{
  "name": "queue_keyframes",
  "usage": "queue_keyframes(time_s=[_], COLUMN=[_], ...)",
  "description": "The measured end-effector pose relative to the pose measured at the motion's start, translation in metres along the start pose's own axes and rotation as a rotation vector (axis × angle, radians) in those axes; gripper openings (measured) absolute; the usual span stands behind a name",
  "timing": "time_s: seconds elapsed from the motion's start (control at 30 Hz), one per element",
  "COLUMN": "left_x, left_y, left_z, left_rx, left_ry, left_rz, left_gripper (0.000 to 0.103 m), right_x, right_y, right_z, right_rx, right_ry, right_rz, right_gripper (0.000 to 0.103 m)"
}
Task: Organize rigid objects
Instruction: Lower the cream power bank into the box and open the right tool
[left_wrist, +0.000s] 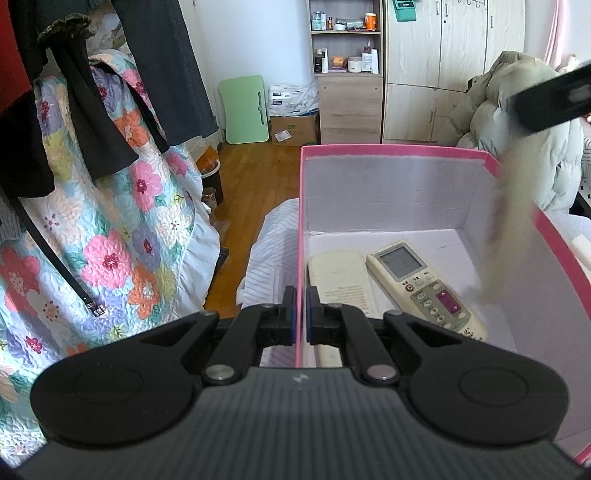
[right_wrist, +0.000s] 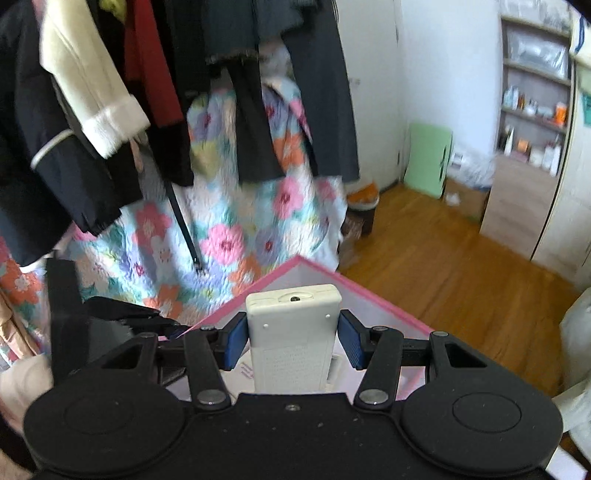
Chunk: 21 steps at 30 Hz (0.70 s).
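A pink box (left_wrist: 391, 150) with a white inside holds two cream remote controls: one face up with a screen and buttons (left_wrist: 424, 286), one face down (left_wrist: 341, 282). My left gripper (left_wrist: 301, 314) is shut on the box's left wall (left_wrist: 301, 229). My right gripper (right_wrist: 293, 338) is shut on a third cream remote (right_wrist: 293, 332), held back side up over the box corner (right_wrist: 299, 260). The right gripper shows as a blurred dark bar (left_wrist: 550, 101) at the upper right in the left wrist view. The left gripper (right_wrist: 122, 325) shows at the left in the right wrist view.
A floral quilt (left_wrist: 122, 229) and dark hanging clothes (left_wrist: 110, 74) fill the left. A wood floor (left_wrist: 255, 177), a green board (left_wrist: 245, 109), cardboard boxes, a shelf unit (left_wrist: 347, 70) and wardrobe stand behind. A pale puffer coat (left_wrist: 517, 122) lies at the right.
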<state>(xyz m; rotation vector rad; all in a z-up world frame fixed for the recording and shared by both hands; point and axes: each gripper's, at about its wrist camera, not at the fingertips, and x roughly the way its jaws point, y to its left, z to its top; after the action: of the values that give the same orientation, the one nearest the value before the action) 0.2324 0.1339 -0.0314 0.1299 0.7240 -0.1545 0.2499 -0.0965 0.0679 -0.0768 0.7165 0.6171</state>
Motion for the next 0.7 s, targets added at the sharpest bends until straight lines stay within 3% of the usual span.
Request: queue_keyframes(time_s=[0.27, 0.33, 0.37, 0.4, 0.7], left_x=[0.001, 0.001, 0.001, 0.001, 0.002], left_y=[-0.003, -0.003, -0.002, -0.003, -0.003], left_z=[0.001, 0.001, 0.001, 0.0, -0.001], left_rx=[0.012, 0.013, 0.013, 0.013, 0.011], left_ry=[0.002, 0.0, -0.003, -0.004, -0.004], left_rz=[0.005, 0.003, 0.002, 0.0, -0.005], left_gripper=[0.004, 0.004, 0.005, 0.005, 0.005], right_x=[0.06, 0.075, 0.079, 0.081, 0.078], right_y=[0.005, 0.008, 0.01, 0.012, -0.001], right_z=[0.0, -0.013, -0.02, -0.028, -0.053], right_rx=[0.096, 0.08, 0.069, 0.054, 0.059], right_ry=[-0.058, 0.019, 0.036, 0.064, 0.174], right_rz=[0.101, 0.092, 0.071, 0.066, 0.049], right_gripper=[0.058, 0.057, 0.05, 0.036, 0.036])
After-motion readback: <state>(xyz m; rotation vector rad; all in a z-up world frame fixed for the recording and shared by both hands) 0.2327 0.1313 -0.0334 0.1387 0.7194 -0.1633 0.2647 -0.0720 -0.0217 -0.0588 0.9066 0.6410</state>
